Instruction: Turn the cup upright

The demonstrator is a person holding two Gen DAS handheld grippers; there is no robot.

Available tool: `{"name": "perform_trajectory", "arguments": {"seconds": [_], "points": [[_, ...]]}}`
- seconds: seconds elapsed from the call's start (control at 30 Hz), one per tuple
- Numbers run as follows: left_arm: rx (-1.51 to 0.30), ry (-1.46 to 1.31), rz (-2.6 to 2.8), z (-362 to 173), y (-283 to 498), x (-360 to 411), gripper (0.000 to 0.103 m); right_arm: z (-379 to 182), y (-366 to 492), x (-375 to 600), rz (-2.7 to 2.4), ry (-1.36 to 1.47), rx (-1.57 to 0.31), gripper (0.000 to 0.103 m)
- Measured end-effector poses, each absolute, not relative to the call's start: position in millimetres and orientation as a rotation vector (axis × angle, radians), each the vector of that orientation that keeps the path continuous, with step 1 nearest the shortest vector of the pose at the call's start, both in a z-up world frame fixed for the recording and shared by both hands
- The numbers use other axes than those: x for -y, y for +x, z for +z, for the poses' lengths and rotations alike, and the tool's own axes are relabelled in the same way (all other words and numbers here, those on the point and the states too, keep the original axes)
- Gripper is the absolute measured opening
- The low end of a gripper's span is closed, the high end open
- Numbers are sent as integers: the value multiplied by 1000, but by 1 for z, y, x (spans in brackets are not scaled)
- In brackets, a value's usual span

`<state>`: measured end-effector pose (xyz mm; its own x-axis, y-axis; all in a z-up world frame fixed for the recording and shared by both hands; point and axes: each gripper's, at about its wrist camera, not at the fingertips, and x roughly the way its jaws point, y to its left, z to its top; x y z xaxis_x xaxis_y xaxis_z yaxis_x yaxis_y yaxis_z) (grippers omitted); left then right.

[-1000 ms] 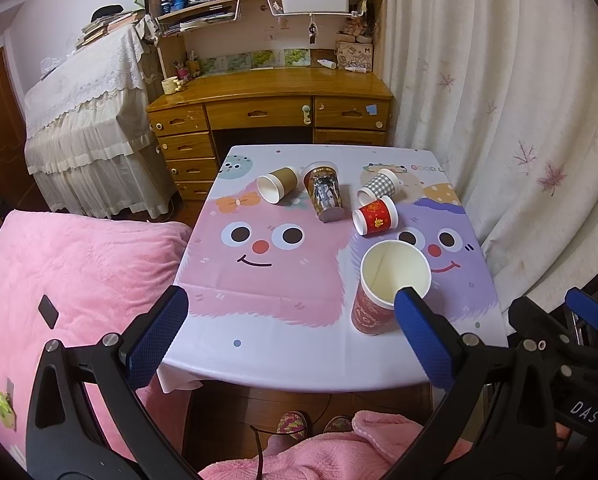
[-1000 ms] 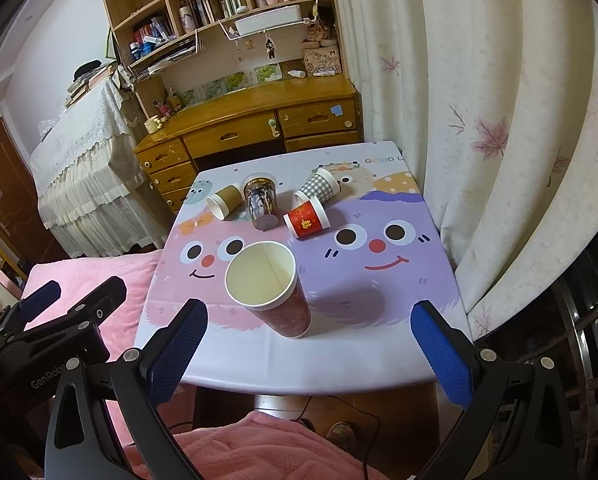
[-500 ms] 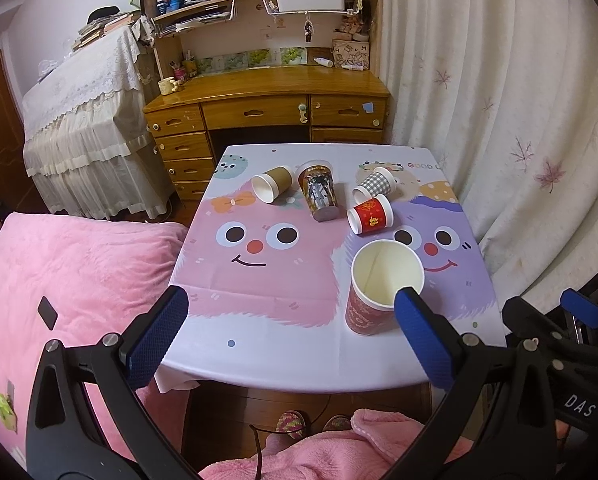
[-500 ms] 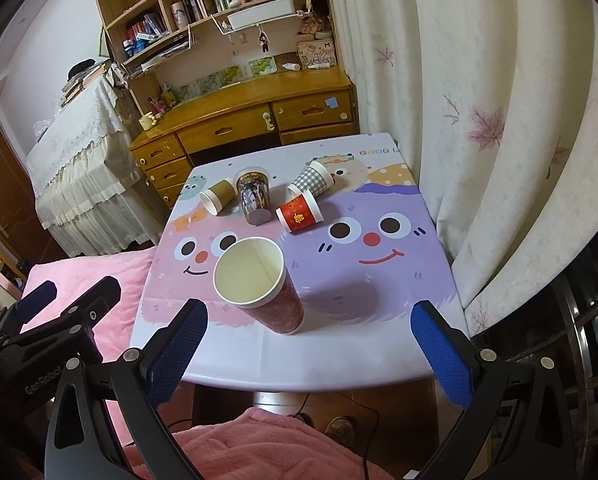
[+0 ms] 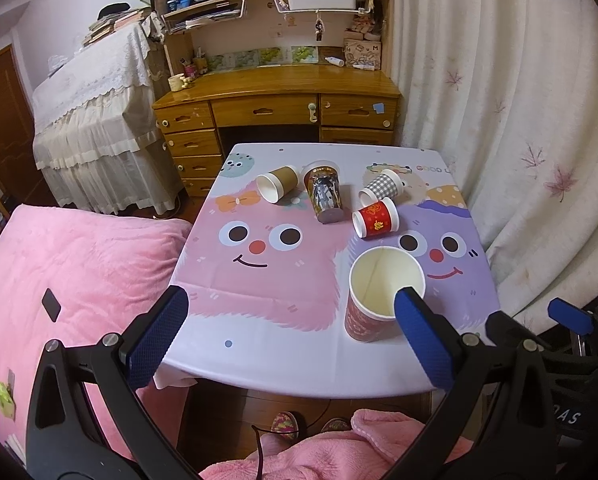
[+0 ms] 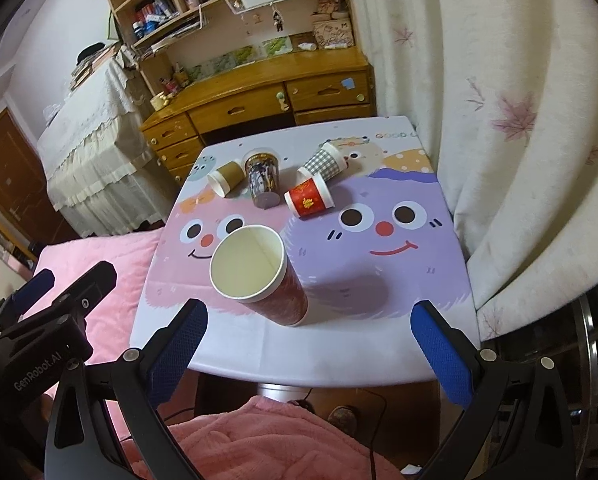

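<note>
A tall red paper cup point(image 5: 373, 304) stands upright near the table's front edge; it also shows in the right wrist view point(image 6: 259, 276). Farther back several cups lie on their sides: a brown one point(image 5: 278, 189), a dark printed one point(image 5: 325, 195), a grey checked one point(image 5: 381, 186) and a small red one point(image 5: 375, 218). They also show in the right wrist view: the brown one point(image 6: 227, 178), dark one point(image 6: 263, 182), checked one point(image 6: 323, 160) and small red one point(image 6: 310, 200). My left gripper point(image 5: 287, 332) is open and empty, held in front of the table. My right gripper point(image 6: 307, 344) is open and empty, held back from the upright cup.
The small table point(image 5: 259, 320) has a cartoon-face cloth. A pink bed point(image 5: 71, 280) is at the left, a wooden desk with shelves point(image 5: 279, 108) behind, a curtain point(image 5: 519, 100) at the right. Pink-clad knees point(image 5: 339, 448) are below.
Both grippers have drawn back slightly from the table and stayed open. The cups have not moved.
</note>
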<state>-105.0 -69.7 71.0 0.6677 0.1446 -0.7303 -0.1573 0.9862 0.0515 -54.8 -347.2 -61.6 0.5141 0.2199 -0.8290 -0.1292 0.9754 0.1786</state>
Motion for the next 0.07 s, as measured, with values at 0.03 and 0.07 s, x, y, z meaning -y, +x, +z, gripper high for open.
{"name": "perform_trajectory", "arguments": {"seconds": [0.03, 0.07], "points": [[-825, -16, 179, 70, -103, 70, 102, -63, -51, 347, 219, 99, -1015, 103], [-827, -19, 185, 69, -102, 69, 102, -64, -47, 346, 230, 101, -1021, 103]]}}
